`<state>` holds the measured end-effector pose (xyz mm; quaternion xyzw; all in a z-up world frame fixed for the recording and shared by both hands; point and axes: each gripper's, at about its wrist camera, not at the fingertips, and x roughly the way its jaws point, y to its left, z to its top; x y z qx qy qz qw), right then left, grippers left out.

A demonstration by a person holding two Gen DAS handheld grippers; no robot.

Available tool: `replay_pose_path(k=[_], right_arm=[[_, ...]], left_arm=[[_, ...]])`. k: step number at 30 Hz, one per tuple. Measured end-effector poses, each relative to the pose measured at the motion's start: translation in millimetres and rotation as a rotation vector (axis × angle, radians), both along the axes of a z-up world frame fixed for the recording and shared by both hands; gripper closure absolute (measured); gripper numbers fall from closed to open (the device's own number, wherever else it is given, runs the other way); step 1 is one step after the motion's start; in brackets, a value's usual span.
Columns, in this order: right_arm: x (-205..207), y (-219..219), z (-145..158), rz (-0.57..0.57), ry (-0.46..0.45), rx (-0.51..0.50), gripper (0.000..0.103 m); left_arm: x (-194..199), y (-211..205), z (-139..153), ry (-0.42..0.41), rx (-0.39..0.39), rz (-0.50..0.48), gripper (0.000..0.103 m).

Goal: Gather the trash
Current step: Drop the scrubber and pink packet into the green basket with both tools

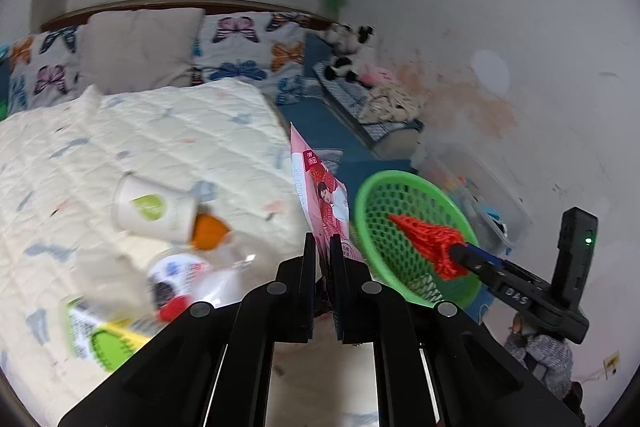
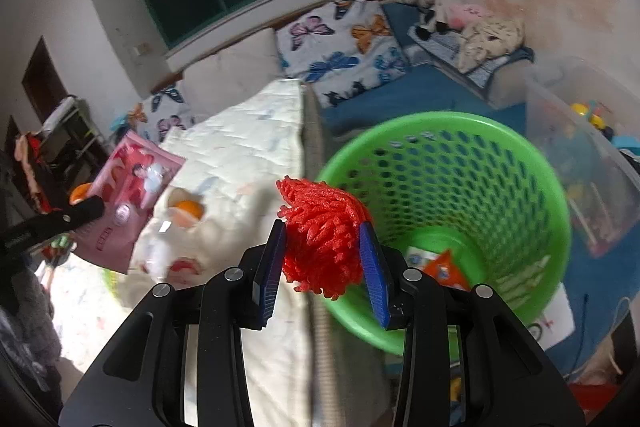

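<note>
We carry the red foam net (image 2: 324,251), pinched in the right gripper (image 2: 323,259), over the green basket (image 2: 532,163) beside the bed before releasing (mouth tilts toward us); the left gripper (image 1: 323,259) clamps the pink wrapper (image 1: 320,195).

Count: one green basket (image 2: 500,163), one red foam net (image 2: 324,247), one pink packet (image 1: 320,195), one paper cup (image 1: 154,213) at nine o'clock, two butterfly pillows (image 1: 250,51).
</note>
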<state>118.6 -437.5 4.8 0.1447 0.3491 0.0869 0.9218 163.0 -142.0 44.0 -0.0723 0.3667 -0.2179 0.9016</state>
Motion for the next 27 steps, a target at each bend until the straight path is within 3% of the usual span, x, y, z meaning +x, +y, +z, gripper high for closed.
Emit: replay_pose_path(k=[11, 15, 27], right_arm=[[8, -42, -33, -0.110, 0.076, -0.056, 0.063], [8, -58, -41, -0.143, 0.092, -0.035, 0.052], [-16, -82, -37, -0.188, 0.072, 0.008, 0.043]], left_arm=[[27, -83, -5, -0.007, 0.065, -0.141, 0.096], [32, -105, -9, -0.010, 0.086, -0.174, 0.096], [45, -156, -37, 0.034, 0.135, -0.247, 0.096]])
